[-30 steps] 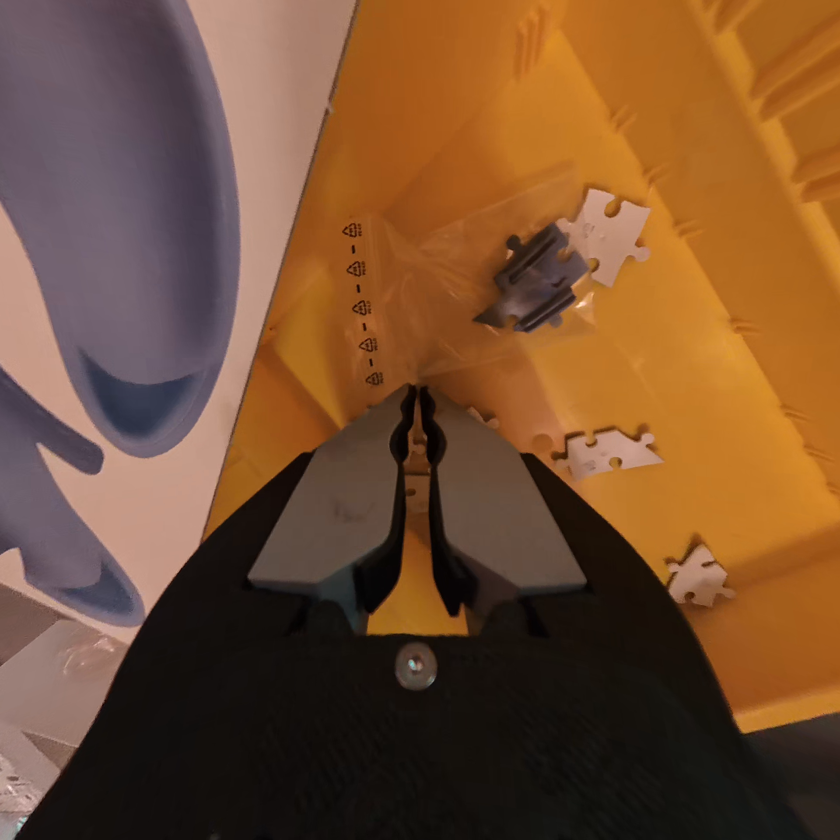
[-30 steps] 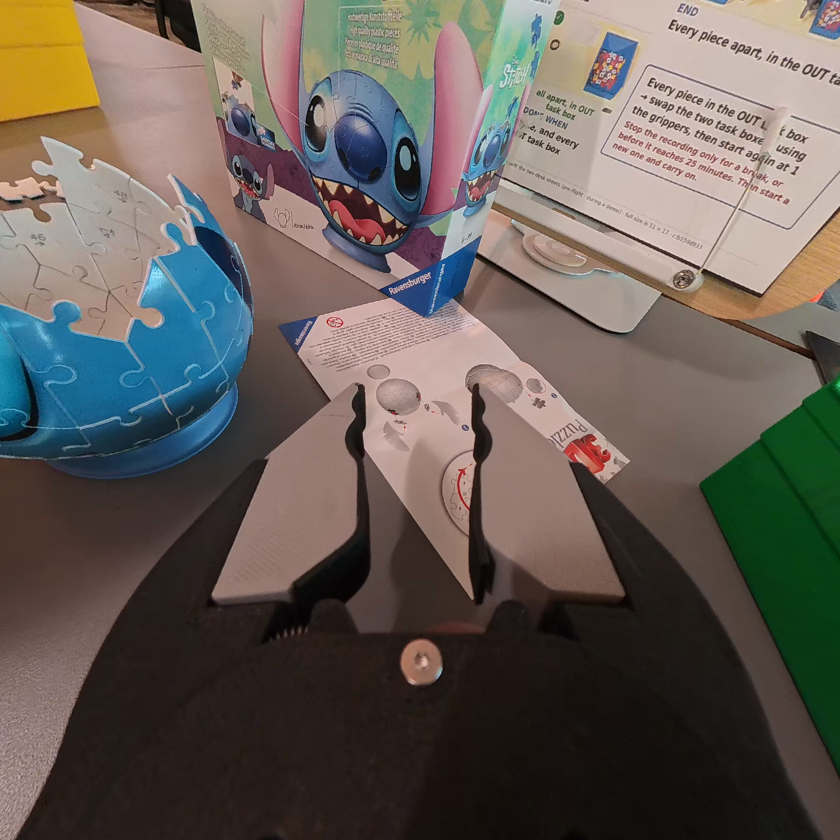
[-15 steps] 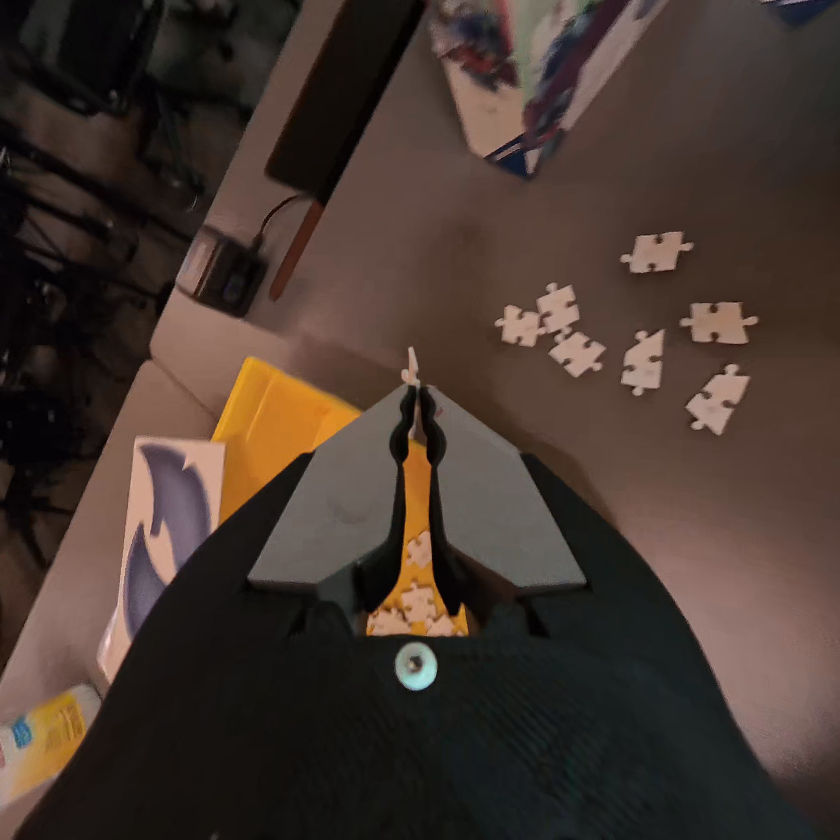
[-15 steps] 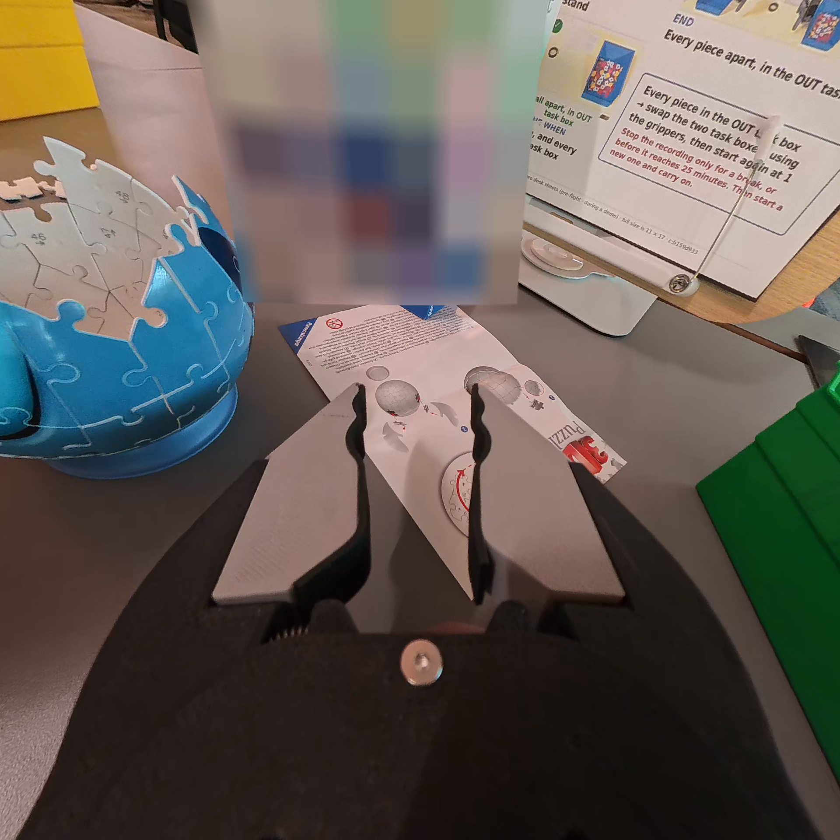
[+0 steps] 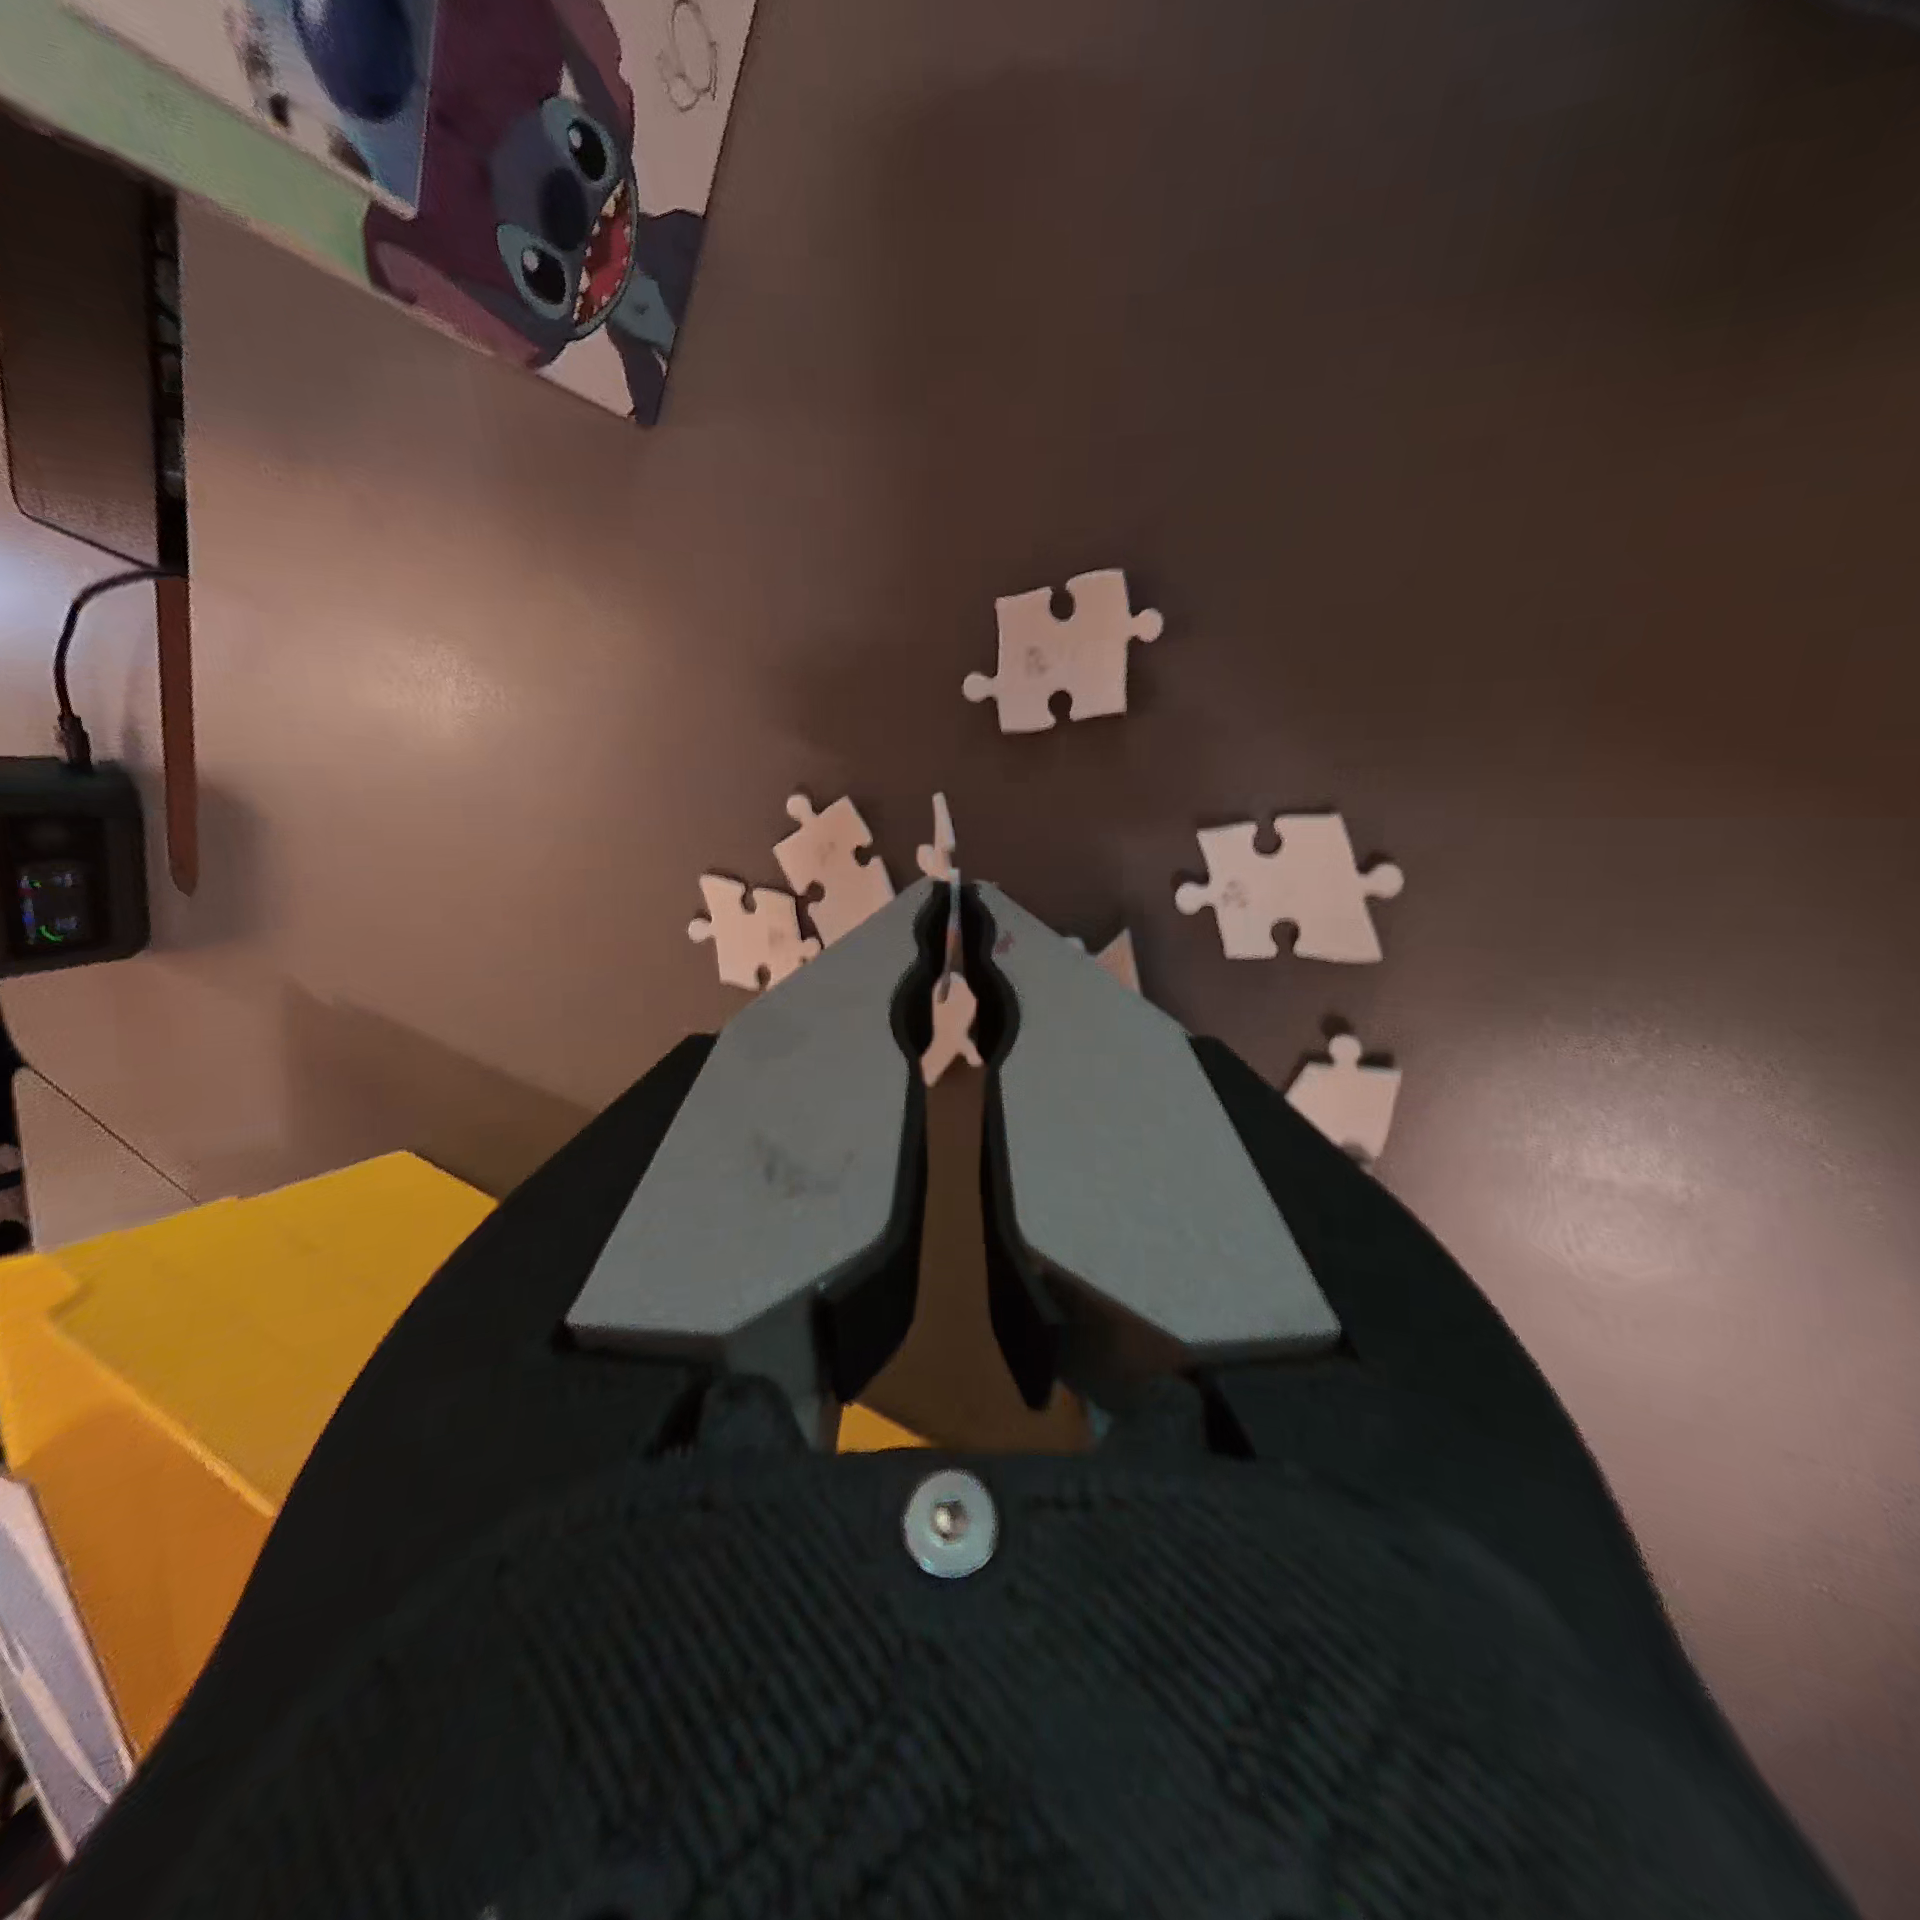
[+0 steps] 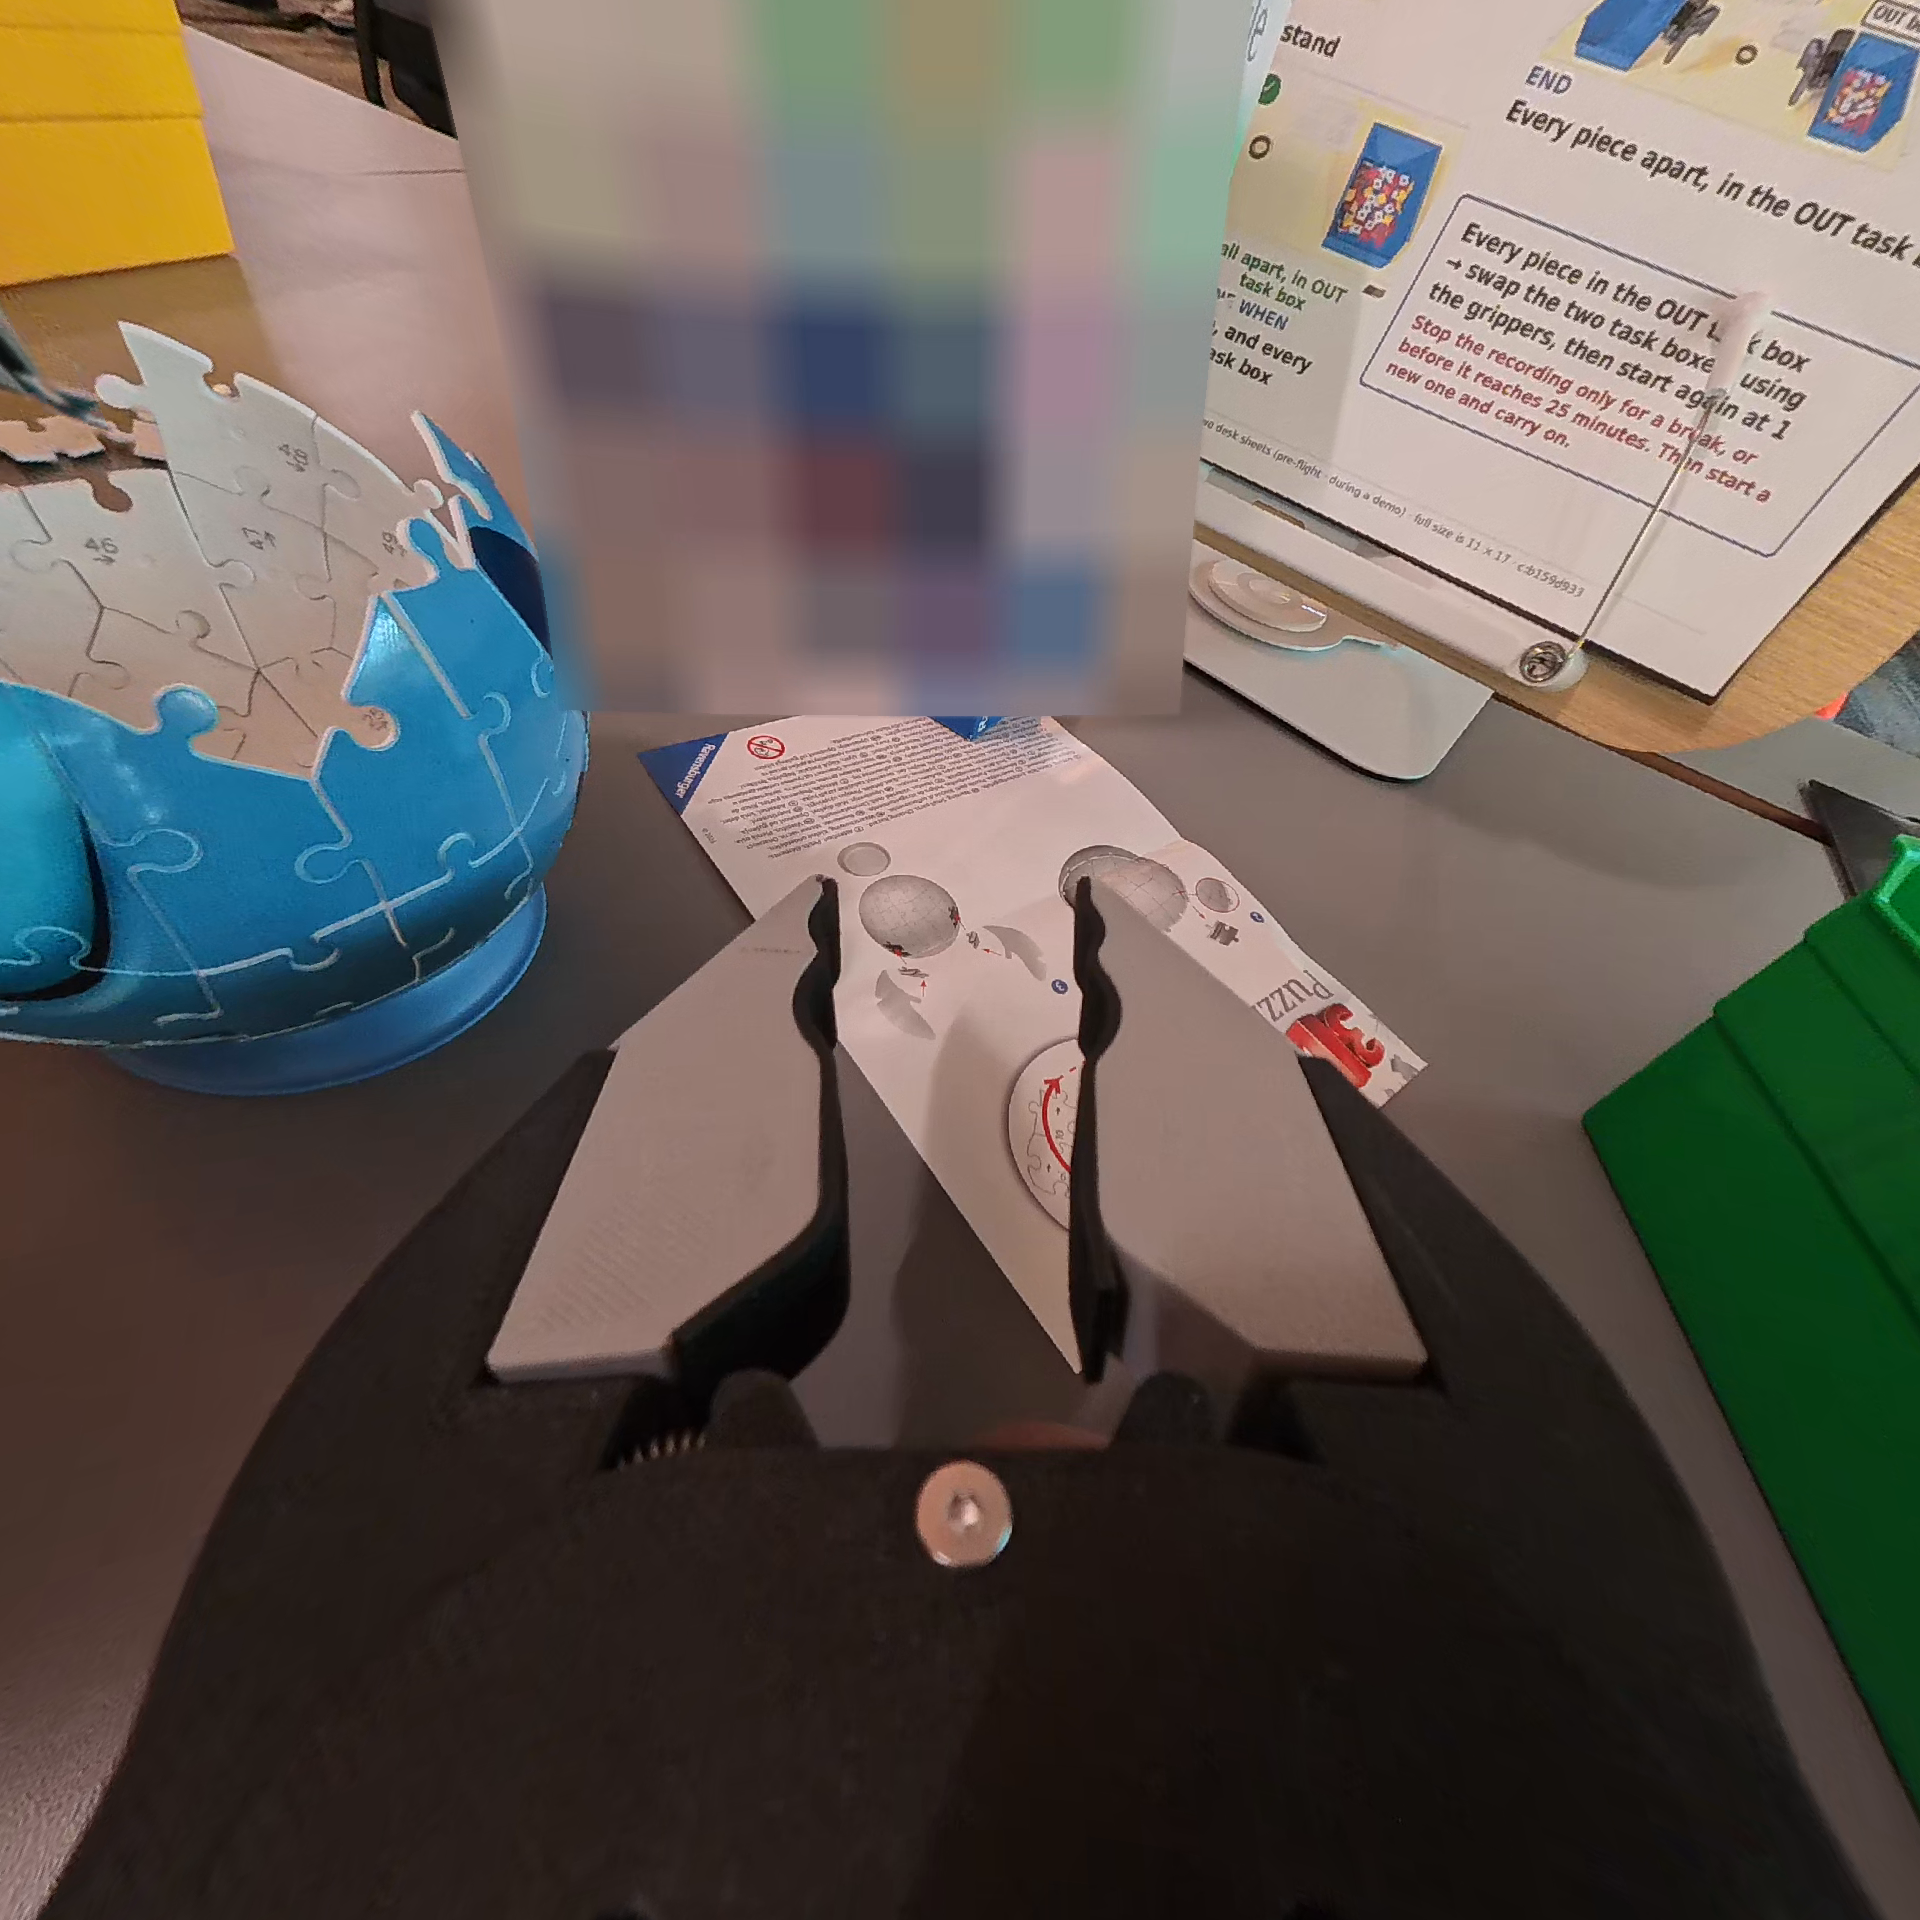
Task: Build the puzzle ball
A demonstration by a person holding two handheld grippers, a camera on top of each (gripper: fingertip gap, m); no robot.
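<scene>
My left gripper (image 5: 952, 891) is shut on a thin white puzzle piece (image 5: 943, 837), held edge-on above the grey table. Several loose white pieces lie face down on the table under and around its tips, such as one ahead (image 5: 1062, 650) and one to the right (image 5: 1288, 886). The half-built blue puzzle ball (image 6: 270, 769) stands on its blue base at the left of the right wrist view, its white inner side showing. My right gripper (image 6: 951, 899) is open and empty, above the instruction leaflet (image 6: 977, 831).
A yellow box (image 5: 177, 1340) sits at the lower left of the left wrist view, the puzzle carton (image 5: 499, 197) at the upper left. A green box (image 6: 1797, 1101) is at the right, an instruction board (image 6: 1621, 312) behind, a yellow box (image 6: 94, 135) far left. Some 35 cm of space lies between my two pairs of fingers.
My left gripper has come up out of the yellow box with a piece and moved over the loose pieces on the table, now lower and closer to them. The right gripper has stayed still.
</scene>
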